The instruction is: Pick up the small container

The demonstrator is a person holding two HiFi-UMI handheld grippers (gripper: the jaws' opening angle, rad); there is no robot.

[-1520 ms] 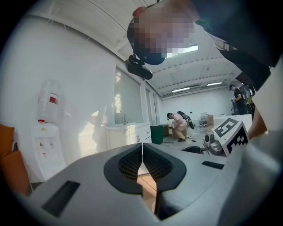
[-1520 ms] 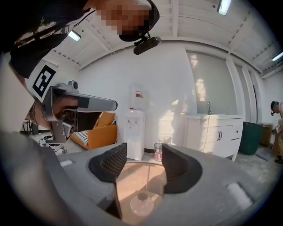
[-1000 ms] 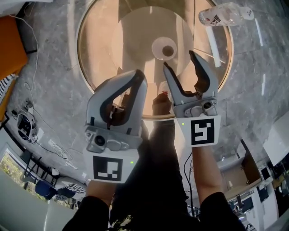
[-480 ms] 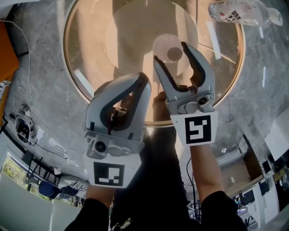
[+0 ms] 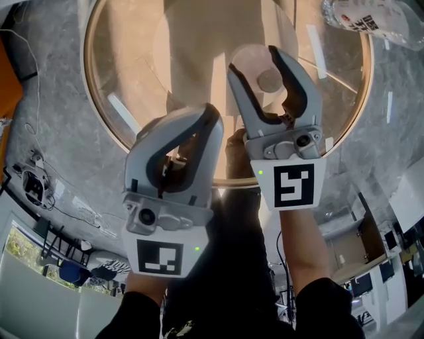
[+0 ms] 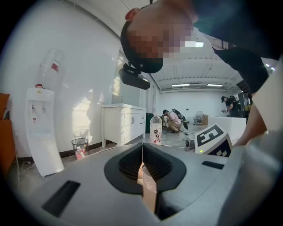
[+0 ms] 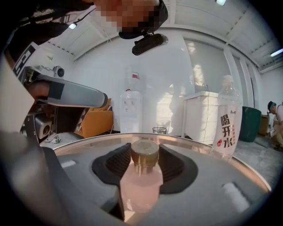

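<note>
My right gripper (image 5: 254, 59) has its fingers (image 5: 246, 99) released, though just closing, around the small container (image 7: 142, 174) upright on the round glass worktop (image 5: 132, 79), while my left gripper (image 5: 209, 114) is clenched on nothing; an off-centre squeeze may topple it.

1. The right gripper (image 5: 257, 61) is reaching further over the round glass table (image 5: 99, 119). The small container (image 5: 266, 81) is now standing between its jaws, no longer beyond their tips.
2. Its jaws have just been closing slightly around the small container.
3. The water bottle (image 5: 371, 20) is sliding toward the head view's upper right corner.
</note>
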